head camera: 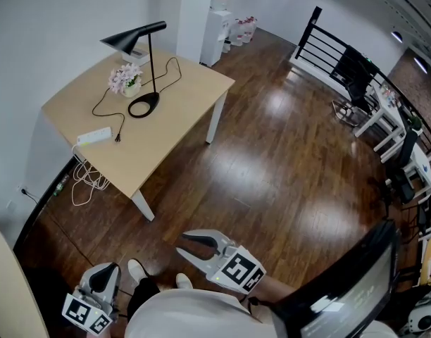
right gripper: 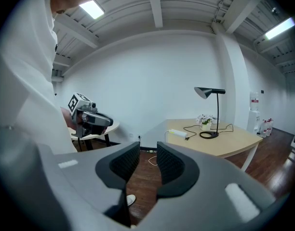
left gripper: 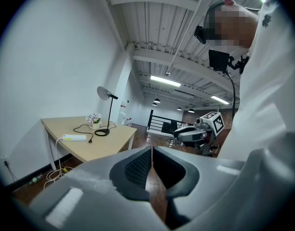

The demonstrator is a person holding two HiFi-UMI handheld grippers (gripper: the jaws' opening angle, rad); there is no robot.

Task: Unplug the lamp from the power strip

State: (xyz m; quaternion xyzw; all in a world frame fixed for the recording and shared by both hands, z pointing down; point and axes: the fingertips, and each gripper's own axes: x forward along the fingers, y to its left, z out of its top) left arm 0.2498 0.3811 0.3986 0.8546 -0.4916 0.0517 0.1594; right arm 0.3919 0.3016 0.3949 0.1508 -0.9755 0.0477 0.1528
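The black desk lamp (head camera: 143,48) stands on the light wooden table (head camera: 173,118) far ahead on the left. Its black cord loops over the tabletop and ends in a plug (head camera: 117,138) lying by the end of the white power strip (head camera: 94,136); whether the plug is in a socket is too small to tell. Both grippers hang low by the person's body, far from the table. My left gripper (head camera: 104,273) is shut with nothing in it (left gripper: 151,150). My right gripper (head camera: 193,247) is open and empty (right gripper: 148,150).
A small pot of pink flowers (head camera: 125,79) sits beside the lamp. White cable (head camera: 85,182) hangs from the strip to the dark wood floor. A black railing (head camera: 328,48) and desks stand at the right. A dark monitor (head camera: 342,294) is close at the bottom right.
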